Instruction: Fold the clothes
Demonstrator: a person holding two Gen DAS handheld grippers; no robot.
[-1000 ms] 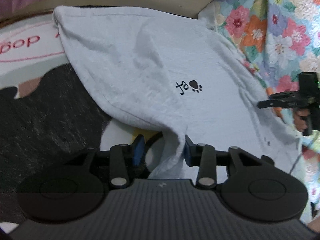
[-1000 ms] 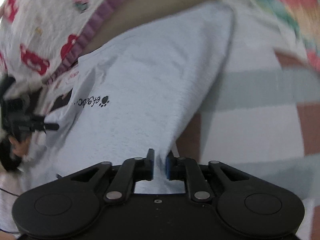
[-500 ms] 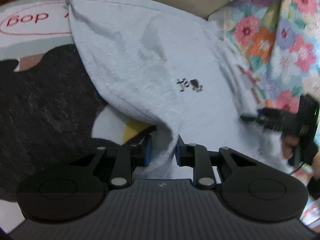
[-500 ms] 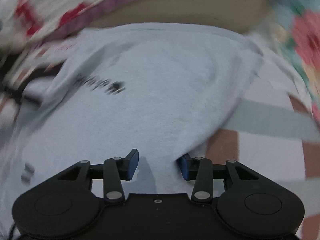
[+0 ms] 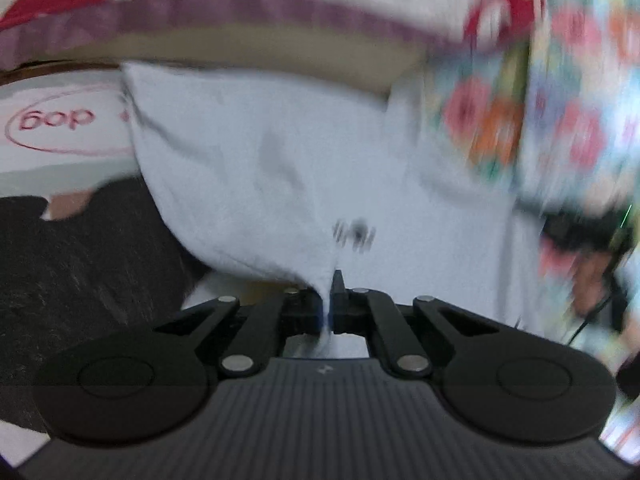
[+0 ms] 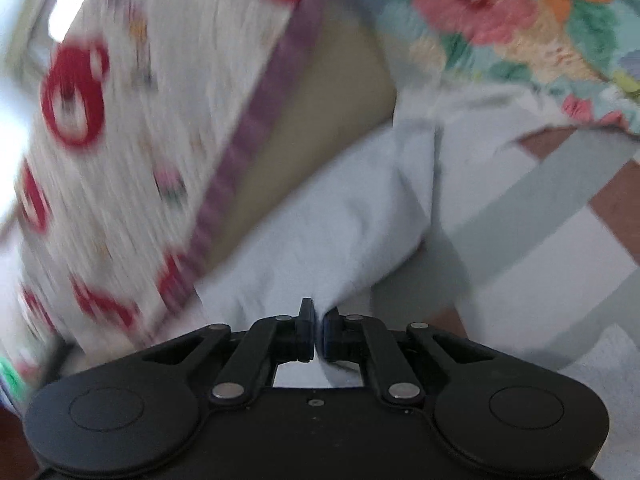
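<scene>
Patterned mat (image 5: 60,168) under pale shirt (image 5: 248,184). Left gripper (image 5: 329,300) clamped on my near hem, right gripper (image 6: 318,330) closing on other corner: both pinched for even fold.

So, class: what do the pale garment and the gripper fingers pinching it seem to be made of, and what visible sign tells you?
Pale garment: soft knit fabric, probably cotton jersey, matte; it drapes, creases and bunches where pinched.
Left gripper and right gripper: fingers look like rigid black plastic, matte to satin, with metal pivot pins. Blur leaves finer texture open.
</scene>
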